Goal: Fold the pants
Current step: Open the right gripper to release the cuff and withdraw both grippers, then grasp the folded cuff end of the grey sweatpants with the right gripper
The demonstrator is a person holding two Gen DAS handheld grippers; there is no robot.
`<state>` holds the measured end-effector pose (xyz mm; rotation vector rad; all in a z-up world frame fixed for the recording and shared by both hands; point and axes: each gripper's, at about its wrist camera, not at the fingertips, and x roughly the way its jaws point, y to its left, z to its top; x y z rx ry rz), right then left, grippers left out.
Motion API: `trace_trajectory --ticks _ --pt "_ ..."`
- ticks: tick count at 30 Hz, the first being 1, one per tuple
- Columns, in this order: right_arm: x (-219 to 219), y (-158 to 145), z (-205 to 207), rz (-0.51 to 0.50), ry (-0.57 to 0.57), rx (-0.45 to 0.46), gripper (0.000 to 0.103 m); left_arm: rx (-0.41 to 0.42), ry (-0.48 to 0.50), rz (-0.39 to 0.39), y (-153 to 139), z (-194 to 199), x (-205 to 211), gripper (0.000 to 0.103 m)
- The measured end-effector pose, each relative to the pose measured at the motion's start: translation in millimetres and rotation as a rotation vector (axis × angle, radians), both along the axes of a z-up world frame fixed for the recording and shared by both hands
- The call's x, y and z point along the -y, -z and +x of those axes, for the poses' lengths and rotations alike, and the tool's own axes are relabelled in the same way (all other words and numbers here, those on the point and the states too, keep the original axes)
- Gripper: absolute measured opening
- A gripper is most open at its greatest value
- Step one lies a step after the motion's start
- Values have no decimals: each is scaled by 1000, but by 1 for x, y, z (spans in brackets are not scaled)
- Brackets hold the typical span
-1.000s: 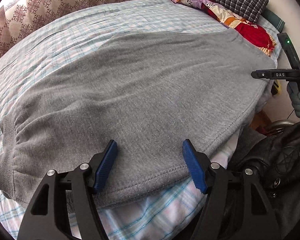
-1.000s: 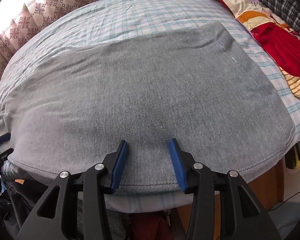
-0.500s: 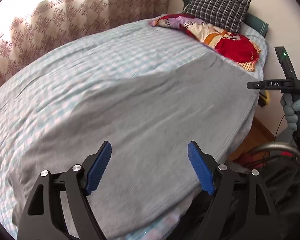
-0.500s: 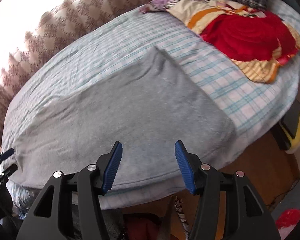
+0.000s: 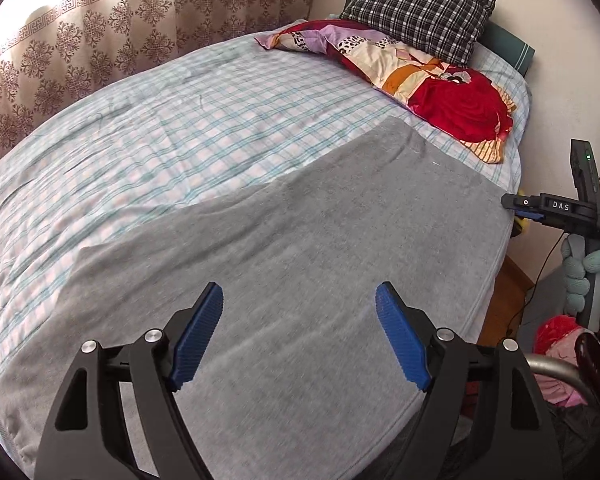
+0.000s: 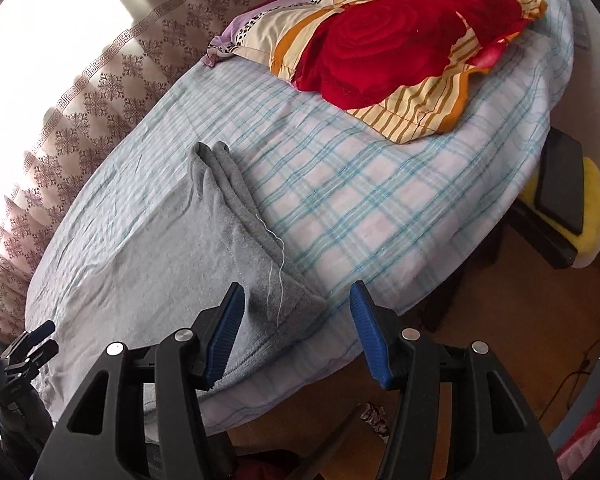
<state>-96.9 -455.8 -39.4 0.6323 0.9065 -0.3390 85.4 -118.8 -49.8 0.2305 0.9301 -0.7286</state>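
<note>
Grey pants lie spread flat along the near edge of a bed with a blue checked sheet. My left gripper is open and empty, raised above the pants near the bed's front edge. My right gripper is open and empty above the leg-end corner of the pants, where a loose white thread hangs. The right gripper also shows in the left wrist view, held in a gloved hand off the bed's right end. The left gripper shows in the right wrist view at the far left.
A red and patterned blanket and a checked pillow lie at the head of the bed. A patterned curtain hangs behind. A dark and yellow object sits beside the bed over a wooden floor.
Both grippers have pulled back and risen from the pants' front hem. The right gripper has swung toward the leg-end corner; both views now look further toward the bed's head.
</note>
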Motion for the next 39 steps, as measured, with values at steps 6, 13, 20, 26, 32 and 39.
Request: trace_trajectory --ticks 6,13,20,26,32,39 --pt "5 17 5 78 -8 26 57 -46 22 24 16 8 30 80" --pt "-10 21 14 136 -84 28 50 -87 29 36 30 19 51 80" --pt "-1 31 17 221 -55 50 38 -126 20 32 37 30 59 80" --pt "-12 13 21 164 -83 75 24 -177 6 1 39 39 63 80" --pt "-52 -22 30 -141 -182 46 23 -262 -7 -66 32 55 81 80" --pt "-110 -43 42 -481 -340 20 22 -304 77 -143 4 63 124 86"
